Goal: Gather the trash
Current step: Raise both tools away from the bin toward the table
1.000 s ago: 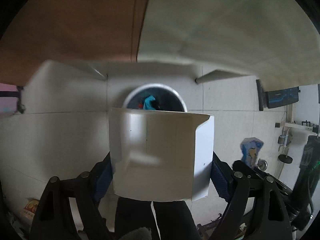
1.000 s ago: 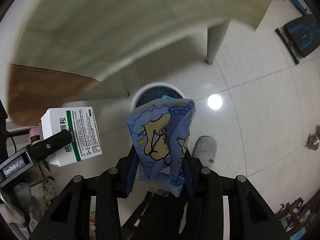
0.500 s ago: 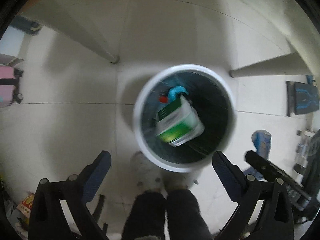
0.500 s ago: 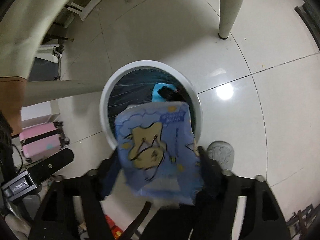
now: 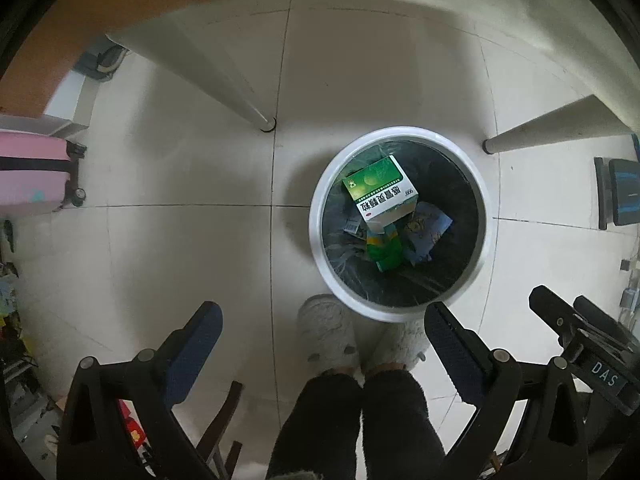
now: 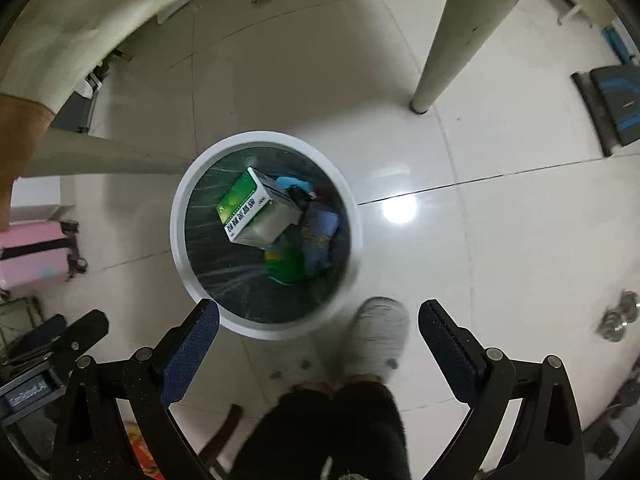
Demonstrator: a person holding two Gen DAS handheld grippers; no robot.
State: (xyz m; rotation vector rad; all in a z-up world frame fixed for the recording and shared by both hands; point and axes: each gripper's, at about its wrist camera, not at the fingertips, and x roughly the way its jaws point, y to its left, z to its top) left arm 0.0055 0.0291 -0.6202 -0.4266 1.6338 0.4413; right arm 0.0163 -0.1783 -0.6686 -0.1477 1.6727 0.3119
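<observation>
Glossy pale tiled floor [image 5: 180,248] seen from straight above.

On the tiles stands a round white waste bin with a black liner [image 5: 400,312], close in front of a person's two fluffy grey slippers [image 5: 326,336]. Two pale table legs [image 5: 248,108] meet the floor behind the bin, one on each side. A pink wheeled suitcase [image 5: 32,172] sits at the left edge; a dark flat mat with blue markings [image 6: 616,104] lies far right.

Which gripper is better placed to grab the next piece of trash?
Neither clearly. The left gripper and right gripper are both open and empty above the bin, the green box and blue packet already inside. No loose trash shows.
</observation>
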